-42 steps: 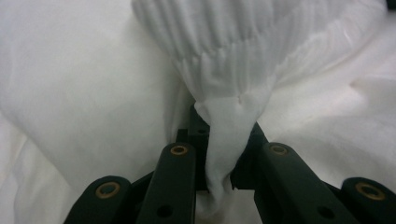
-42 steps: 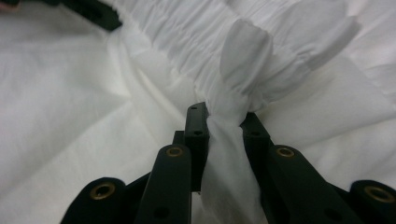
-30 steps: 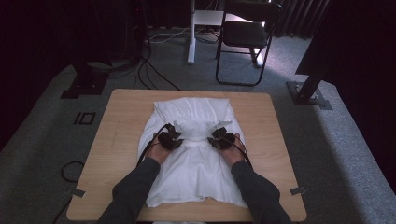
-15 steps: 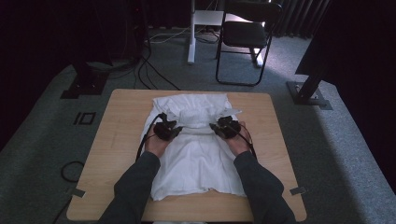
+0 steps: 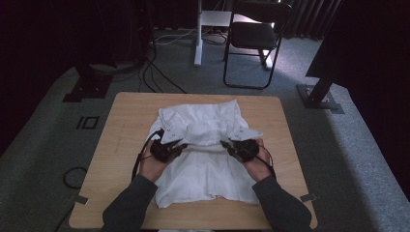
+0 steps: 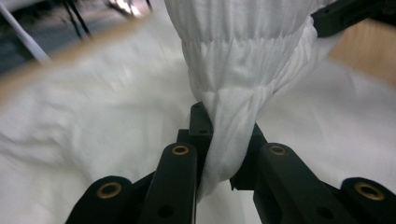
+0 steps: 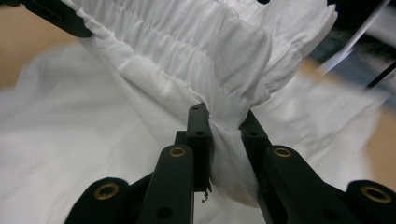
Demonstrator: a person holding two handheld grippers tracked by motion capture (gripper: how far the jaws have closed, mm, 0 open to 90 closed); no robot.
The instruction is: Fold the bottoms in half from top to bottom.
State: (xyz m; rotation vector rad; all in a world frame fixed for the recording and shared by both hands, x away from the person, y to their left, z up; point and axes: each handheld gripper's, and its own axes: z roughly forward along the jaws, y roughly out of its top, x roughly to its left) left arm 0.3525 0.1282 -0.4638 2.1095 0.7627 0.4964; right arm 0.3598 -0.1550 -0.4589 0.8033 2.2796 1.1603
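High view: a white garment (image 5: 205, 154) lies spread over the middle of the bench (image 5: 121, 125), its near hem close to the near edge and its far part reaching toward the far edge. The left gripper (image 5: 167, 149) and right gripper (image 5: 240, 147) sit side by side across the cloth's middle, well apart, with a gathered band of fabric stretched between them.

Left gripper view shows the fingers (image 6: 180, 172) clamped on a bunched, ribbed strip of the garment (image 6: 233, 102). Right gripper view shows the same: its fingers (image 7: 180, 172) pinch the elasticated edge of the garment (image 7: 187, 51), which lifts off the layer below.

The step in hand looks like a fold: the near part of the cloth is picked up at two points and carried toward the far edge. The next move probably calls for keeping both hands level and equally apart so the band stays taut, laying it down square on the far part, and only then parting the fingers.

Compared with a second ago, both grippers have travelled away from the near edge toward the far one, and the lifted fold has come with them. The far part, flat then, is now rumpled, with a corner flipped up near the right gripper.
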